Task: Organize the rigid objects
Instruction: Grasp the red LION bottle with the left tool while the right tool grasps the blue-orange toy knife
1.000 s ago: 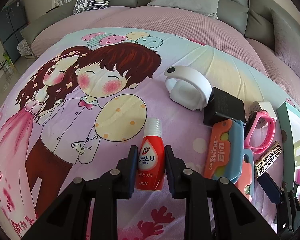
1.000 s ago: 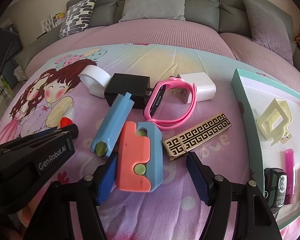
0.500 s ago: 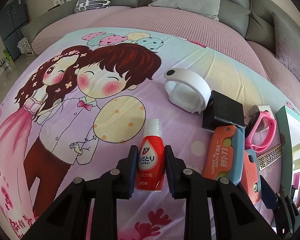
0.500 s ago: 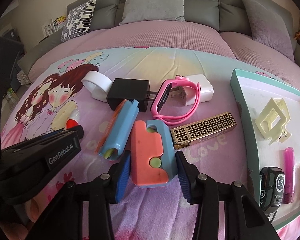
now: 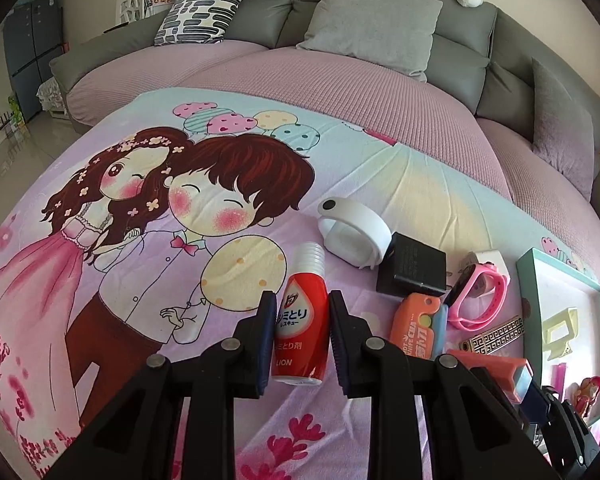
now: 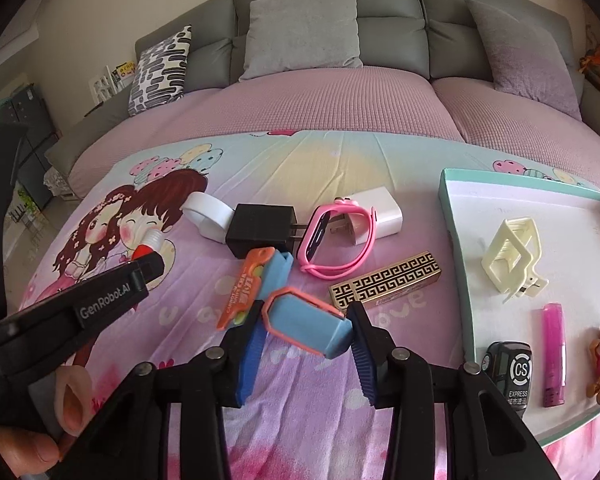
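Cartoon-printed bedding (image 5: 112,280) covers the bed in front of a grey sofa (image 6: 380,28). Nearest, the left hand-held gripper (image 5: 300,336) pinches a red bottle (image 5: 300,328) by its sides. The right hand-held gripper (image 6: 306,344), whose jaws have just been closing, clamps a blue-and-orange toy (image 6: 308,326), tilted between the pads. Just beyond lie a second orange-and-blue toy (image 6: 256,280), a patterned gold bar (image 6: 384,282), a pink watch (image 6: 332,240) and a black charger (image 6: 260,230). To the right, a teal-rimmed tray (image 6: 456,240) holds a cream clip (image 6: 512,256).
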### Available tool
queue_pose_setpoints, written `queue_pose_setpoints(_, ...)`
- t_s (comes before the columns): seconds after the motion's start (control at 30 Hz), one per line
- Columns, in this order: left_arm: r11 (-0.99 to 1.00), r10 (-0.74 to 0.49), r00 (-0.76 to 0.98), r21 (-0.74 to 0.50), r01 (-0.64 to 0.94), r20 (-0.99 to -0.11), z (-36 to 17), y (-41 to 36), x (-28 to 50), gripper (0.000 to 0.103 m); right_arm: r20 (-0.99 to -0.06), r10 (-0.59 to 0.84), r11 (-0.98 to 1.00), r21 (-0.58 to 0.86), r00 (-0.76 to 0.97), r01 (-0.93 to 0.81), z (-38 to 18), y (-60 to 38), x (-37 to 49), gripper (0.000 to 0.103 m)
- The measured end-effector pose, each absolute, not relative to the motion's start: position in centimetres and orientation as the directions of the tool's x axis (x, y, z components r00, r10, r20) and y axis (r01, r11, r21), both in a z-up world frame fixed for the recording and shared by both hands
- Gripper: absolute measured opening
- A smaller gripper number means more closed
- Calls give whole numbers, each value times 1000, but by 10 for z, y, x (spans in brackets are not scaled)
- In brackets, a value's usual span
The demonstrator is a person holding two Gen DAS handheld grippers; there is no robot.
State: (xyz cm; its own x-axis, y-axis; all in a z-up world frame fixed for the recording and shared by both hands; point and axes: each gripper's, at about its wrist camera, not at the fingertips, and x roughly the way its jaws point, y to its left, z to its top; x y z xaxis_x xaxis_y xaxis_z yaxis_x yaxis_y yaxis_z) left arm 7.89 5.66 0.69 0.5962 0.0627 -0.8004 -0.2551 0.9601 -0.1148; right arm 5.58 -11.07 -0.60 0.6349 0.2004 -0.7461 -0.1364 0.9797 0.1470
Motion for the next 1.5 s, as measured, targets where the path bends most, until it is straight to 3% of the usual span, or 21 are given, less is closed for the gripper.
queue_pose_setpoints(0.07, 961, 63, 610, -118, -252, -790, 13, 56, 77, 27, -740, 203, 979, 153, 641, -134, -3, -112, 55, 38)
queue_pose_setpoints(0.17, 963, 64, 619, -114, -245, -783, 16, 54, 75, 27, -741, 198, 980, 149, 641, -131, -2, -113, 57, 23)
queue_pose_setpoints(1.17, 971, 51, 490, -72, -228, -870, -32, 39, 95, 27, -786, 208, 978, 164, 582, -129, -42, -109, 74, 23)
queue_pose_setpoints(1.5, 973, 99, 488, -19, -231, -867, -40, 32, 102, 27, -793, 207, 978, 165, 573, -125, -49, -107, 78, 23)
